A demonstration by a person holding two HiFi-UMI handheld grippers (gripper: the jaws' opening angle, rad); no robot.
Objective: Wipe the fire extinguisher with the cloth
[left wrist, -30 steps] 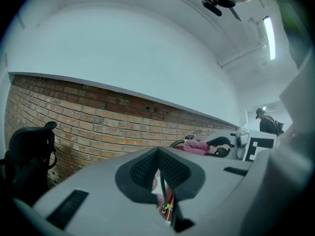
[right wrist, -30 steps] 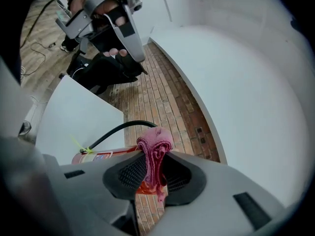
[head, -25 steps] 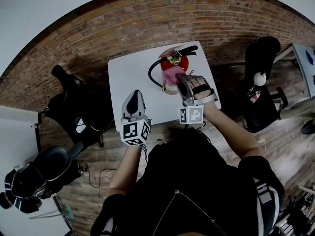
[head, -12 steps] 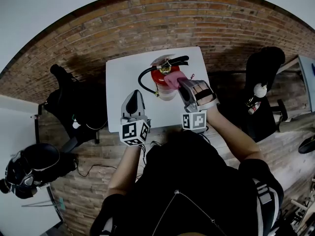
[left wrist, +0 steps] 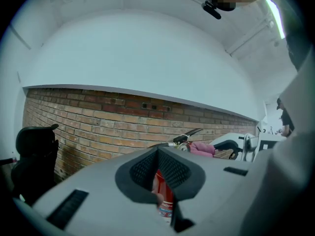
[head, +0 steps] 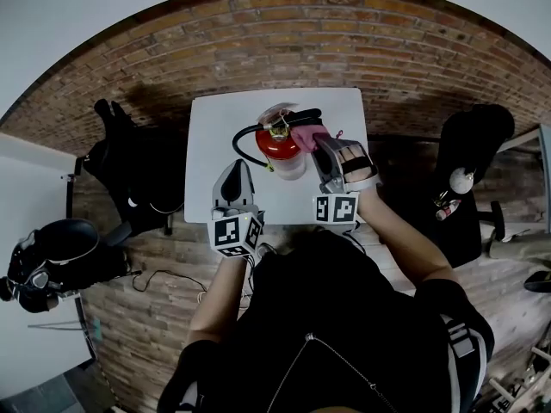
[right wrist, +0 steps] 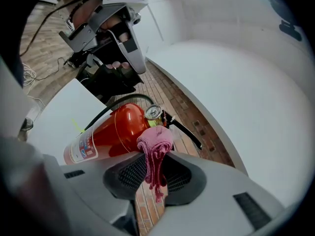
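Observation:
A red fire extinguisher (head: 279,148) with a black hose and lever stands on the white table (head: 215,136). My right gripper (head: 320,148) is shut on a pink cloth (head: 307,136), which lies against the extinguisher's upper right side near the valve. In the right gripper view the cloth (right wrist: 155,146) hangs bunched between the jaws, right beside the red cylinder (right wrist: 106,132) and its gauge. My left gripper (head: 234,181) hovers at the table's near edge, left of the extinguisher, with its jaws together and nothing in them. Through them the red body (left wrist: 162,191) shows.
A black chair with bags (head: 129,179) stands left of the table, and another black chair (head: 473,162) on the right. A dark helmet or bag (head: 52,265) lies on the floor at far left. A brick wall (head: 344,41) runs behind the table.
The right gripper has carried the pink cloth from the front of the cylinder up to its right side by the valve. The left gripper has held its place.

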